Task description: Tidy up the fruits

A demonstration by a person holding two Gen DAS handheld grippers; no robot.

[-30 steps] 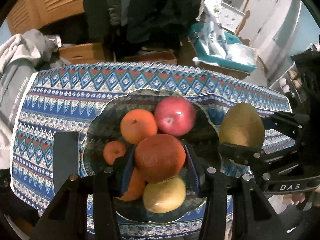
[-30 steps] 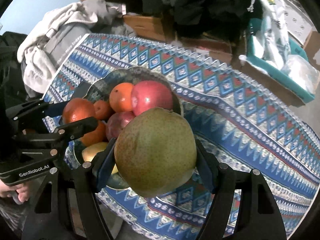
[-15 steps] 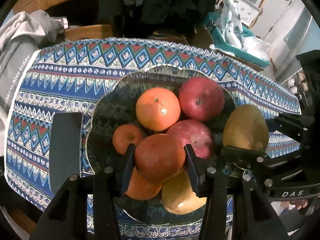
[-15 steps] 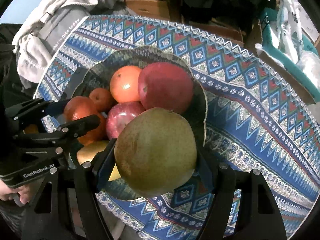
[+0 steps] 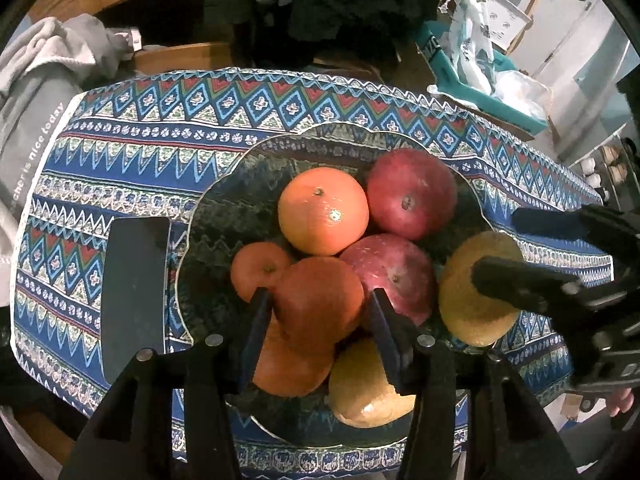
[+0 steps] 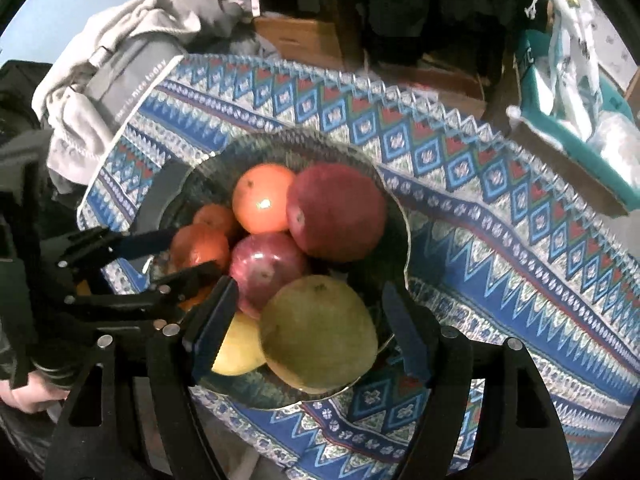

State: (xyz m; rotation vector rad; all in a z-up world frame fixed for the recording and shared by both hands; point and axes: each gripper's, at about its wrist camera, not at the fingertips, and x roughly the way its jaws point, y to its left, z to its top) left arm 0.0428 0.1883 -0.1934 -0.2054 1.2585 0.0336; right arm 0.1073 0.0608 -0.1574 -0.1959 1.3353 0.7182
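Observation:
A dark patterned glass bowl (image 5: 224,184) on the blue tablecloth holds a big orange (image 5: 323,210), two red apples (image 5: 412,196), a small orange (image 5: 258,266) and a yellow fruit (image 5: 368,388). My left gripper (image 5: 320,316) points down over the bowl's near side. Its jaws are opening, and a dark orange (image 5: 320,296) sits between them on the pile with a thin gap at the right pad. My right gripper (image 6: 310,328) is opening too. The green-brown pear (image 6: 320,332) lies free between its pads at the bowl's near right rim (image 6: 404,216).
A flat black object (image 5: 134,292) lies on the cloth left of the bowl. Grey clothing (image 5: 36,80) hangs over the table's left end. A teal bin with plastic bags (image 5: 480,68) stands beyond the far right corner. A hand (image 6: 16,396) holds the left gripper.
Both grippers came lower over the bowl. The right pads spread off the pear, which now rests in the bowl. The left pads eased away from the dark orange.

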